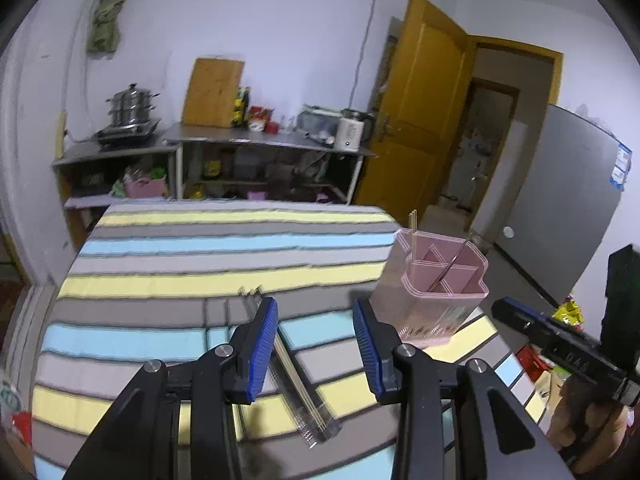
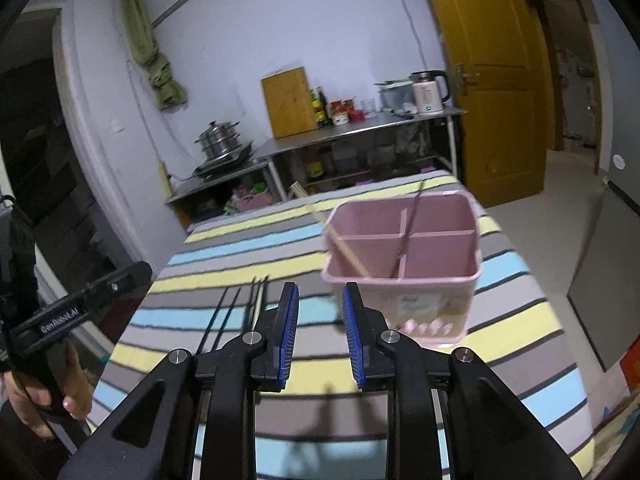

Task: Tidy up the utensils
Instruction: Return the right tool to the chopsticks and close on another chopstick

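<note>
Blue ribbed pads line both sets of jaws: the left gripper (image 1: 316, 344) stands fairly wide and empty over loose chopsticks (image 1: 298, 380) on the striped tabletop (image 1: 160, 248); the right gripper (image 2: 320, 336) is narrower, also empty. Just beyond stands the pink plastic caddy (image 2: 404, 300), with 4 compartments, already holding a wooden pair (image 2: 348, 252) and a thin metal utensil (image 2: 406, 236). Thin, smooth sticks lying flat could roll or slip from a pinch, and the light caddy might tip if nudged.

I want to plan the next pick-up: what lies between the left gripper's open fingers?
In the left wrist view, a bundle of chopsticks lies on the striped cloth, running between the left gripper's open, empty jaws.
</note>
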Tool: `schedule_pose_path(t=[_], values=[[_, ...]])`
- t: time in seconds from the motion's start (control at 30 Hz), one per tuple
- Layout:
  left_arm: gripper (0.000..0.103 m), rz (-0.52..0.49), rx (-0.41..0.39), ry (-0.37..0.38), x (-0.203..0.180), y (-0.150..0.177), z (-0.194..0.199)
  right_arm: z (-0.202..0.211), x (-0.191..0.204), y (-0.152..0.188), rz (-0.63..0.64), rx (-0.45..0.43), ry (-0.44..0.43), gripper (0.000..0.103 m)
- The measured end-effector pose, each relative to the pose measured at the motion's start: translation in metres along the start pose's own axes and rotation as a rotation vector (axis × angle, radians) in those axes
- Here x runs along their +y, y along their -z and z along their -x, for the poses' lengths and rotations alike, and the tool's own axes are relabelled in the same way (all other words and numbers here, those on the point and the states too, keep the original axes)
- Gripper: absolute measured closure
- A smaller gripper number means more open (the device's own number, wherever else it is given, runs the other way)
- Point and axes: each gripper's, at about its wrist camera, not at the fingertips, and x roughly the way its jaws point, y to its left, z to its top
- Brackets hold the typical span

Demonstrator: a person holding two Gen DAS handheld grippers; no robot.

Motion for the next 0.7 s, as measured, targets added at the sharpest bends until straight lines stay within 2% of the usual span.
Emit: schedule_pose_path(t=[0.23,0.43,0.7], values=[[0.064,0.052,0.048,-0.052,0.032,0.03,0.001,-0.019,0.028,0.023,0.059,0.074,-0.056,0.08],[0.064,0.085,0.08,-0.084,0.052,0.044,-0.01,-0.037,0.042,0.035,0.096,0.123,-0.079,0.08],[0.065,0.106,0.161,-0.135,0.082,0.055,-0.054,-0.067,0.052,0.046,0.13,0.187,-0.077,0.08]])
